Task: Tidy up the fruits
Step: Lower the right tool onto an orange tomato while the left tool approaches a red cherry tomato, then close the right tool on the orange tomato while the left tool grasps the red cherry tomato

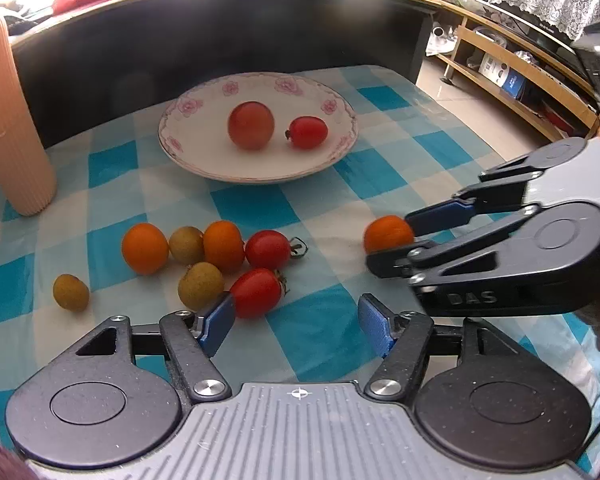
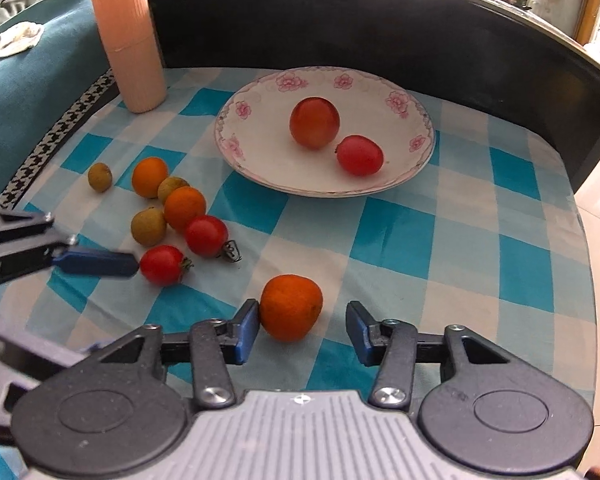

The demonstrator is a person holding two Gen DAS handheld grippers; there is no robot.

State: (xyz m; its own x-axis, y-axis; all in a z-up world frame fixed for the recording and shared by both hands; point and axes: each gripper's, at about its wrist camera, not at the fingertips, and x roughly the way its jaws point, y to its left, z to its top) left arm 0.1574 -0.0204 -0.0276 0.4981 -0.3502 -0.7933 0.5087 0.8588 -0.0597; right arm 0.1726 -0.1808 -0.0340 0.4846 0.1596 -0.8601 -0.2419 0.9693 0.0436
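A flowered white plate (image 1: 168,132) (image 2: 228,136) holds a big tomato (image 1: 251,125) and a small red one (image 1: 308,132). On the blue checked cloth lies a cluster of oranges (image 1: 145,248), brownish-green fruits (image 1: 201,285) and cherry tomatoes (image 1: 267,249). My left gripper (image 1: 296,320) is open; its left pad touches a red tomato (image 1: 256,292) (image 2: 162,265). A lone orange (image 2: 291,307) (image 1: 386,232) sits between the jaws of my right gripper (image 2: 303,326). The left pad touches it and the right pad stands apart, so the gripper is open.
A ribbed peach cylinder (image 1: 16,140) (image 2: 132,40) stands at the cloth's back left corner. A dark raised wall (image 1: 220,40) runs behind the plate. The table ends at the right, with wooden shelving (image 1: 520,92) beyond. A teal cushion (image 2: 28,80) lies to the left.
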